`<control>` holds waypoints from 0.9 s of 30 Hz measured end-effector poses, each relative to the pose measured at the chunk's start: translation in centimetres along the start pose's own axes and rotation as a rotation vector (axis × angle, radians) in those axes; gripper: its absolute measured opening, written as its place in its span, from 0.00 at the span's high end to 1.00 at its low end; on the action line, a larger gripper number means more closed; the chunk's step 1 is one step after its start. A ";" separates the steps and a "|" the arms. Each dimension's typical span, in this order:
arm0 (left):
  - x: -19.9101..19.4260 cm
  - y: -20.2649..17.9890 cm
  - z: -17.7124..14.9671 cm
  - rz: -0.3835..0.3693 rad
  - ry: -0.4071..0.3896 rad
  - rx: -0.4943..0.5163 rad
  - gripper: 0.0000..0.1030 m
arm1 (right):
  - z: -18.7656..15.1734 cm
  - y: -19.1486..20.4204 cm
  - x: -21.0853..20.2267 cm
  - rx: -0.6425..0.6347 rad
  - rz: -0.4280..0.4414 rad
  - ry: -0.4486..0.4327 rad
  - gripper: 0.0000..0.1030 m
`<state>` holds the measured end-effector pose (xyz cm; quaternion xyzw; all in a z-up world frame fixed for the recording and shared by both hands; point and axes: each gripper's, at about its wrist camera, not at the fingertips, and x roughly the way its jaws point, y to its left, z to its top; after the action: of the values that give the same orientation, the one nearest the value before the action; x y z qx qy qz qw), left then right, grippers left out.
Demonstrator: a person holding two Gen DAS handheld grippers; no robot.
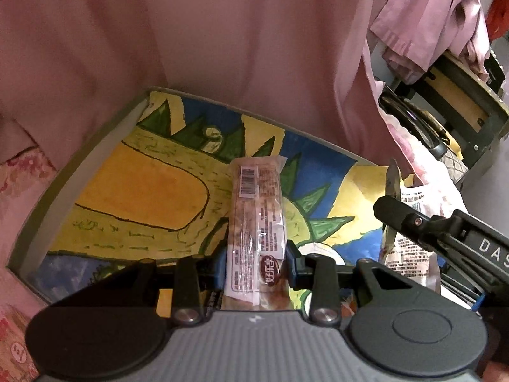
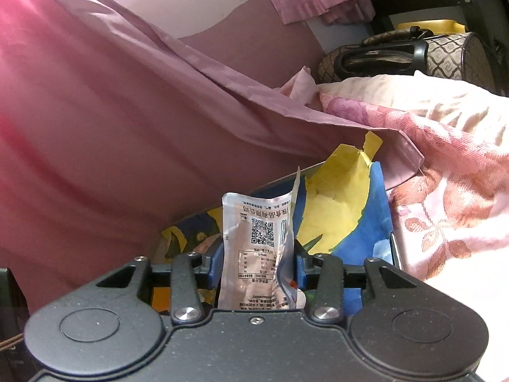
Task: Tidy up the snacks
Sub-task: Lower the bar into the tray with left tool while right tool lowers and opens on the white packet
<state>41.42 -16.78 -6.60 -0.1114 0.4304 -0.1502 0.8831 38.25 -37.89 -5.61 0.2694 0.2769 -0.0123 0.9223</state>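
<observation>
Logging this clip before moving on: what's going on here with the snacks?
A person is sorting snacks with a hand-held gripper in each hand, over a painted tray beside pink curtains. The left hand-held gripper is clamped on a long clear-wrapped pastry bar, held above the tray's drawing. The right hand-held gripper has a pale snack pouch, printed with a QR code, between its fingers near the tray's right end. Neither snack has been set down yet.

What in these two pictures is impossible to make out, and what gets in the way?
- Left wrist view: the near end of the long snack bar is cut off by the left gripper body.
- Right wrist view: the pouch's lower end is hidden behind the right gripper; its print is too small to read.
- Both views: the painted tray's far side is covered by pink cloth.
</observation>
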 end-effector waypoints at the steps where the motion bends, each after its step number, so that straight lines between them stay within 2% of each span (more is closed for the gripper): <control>1: 0.0 0.0 0.0 0.002 0.000 -0.001 0.62 | 0.0 0.1 0.1 -0.003 -0.003 0.002 0.53; 4: -0.1 0.0 0.0 0.013 0.001 -0.006 0.62 | 0.0 0.1 0.1 -0.010 -0.012 0.006 0.47; 9: -0.7 0.2 0.2 0.029 -0.017 -0.022 0.55 | 0.2 0.3 0.0 -0.010 -0.048 0.019 0.39; 11: -1.1 0.2 0.3 0.032 -0.023 -0.021 0.47 | 0.3 0.4 -0.1 -0.011 -0.050 0.022 0.33; 13: -1.5 0.1 0.4 0.042 -0.028 -0.021 0.42 | 0.5 0.5 -0.2 -0.008 -0.045 0.028 0.22; 16: -2.2 0.2 0.4 0.053 -0.039 -0.030 0.31 | 0.7 0.9 -0.7 -0.016 -0.029 0.024 0.15; 20: -3.3 0.3 0.4 0.073 -0.060 -0.040 0.21 | 0.9 1.5 -1.4 -0.027 -0.009 0.025 0.08; 24: -4.6 0.4 0.3 0.090 -0.083 -0.055 0.15 | 1.2 2.3 -2.6 -0.040 0.009 0.002 0.02; 27: -6.2 0.4 0.4 0.100 -0.115 -0.058 0.10 | 1.4 3.0 -4.0 -0.056 0.022 -0.022 0.01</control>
<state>38.15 -14.11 -2.03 -0.1236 0.3883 -0.0870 0.9091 36.10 -36.54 -1.10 0.2466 0.2638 0.0026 0.9325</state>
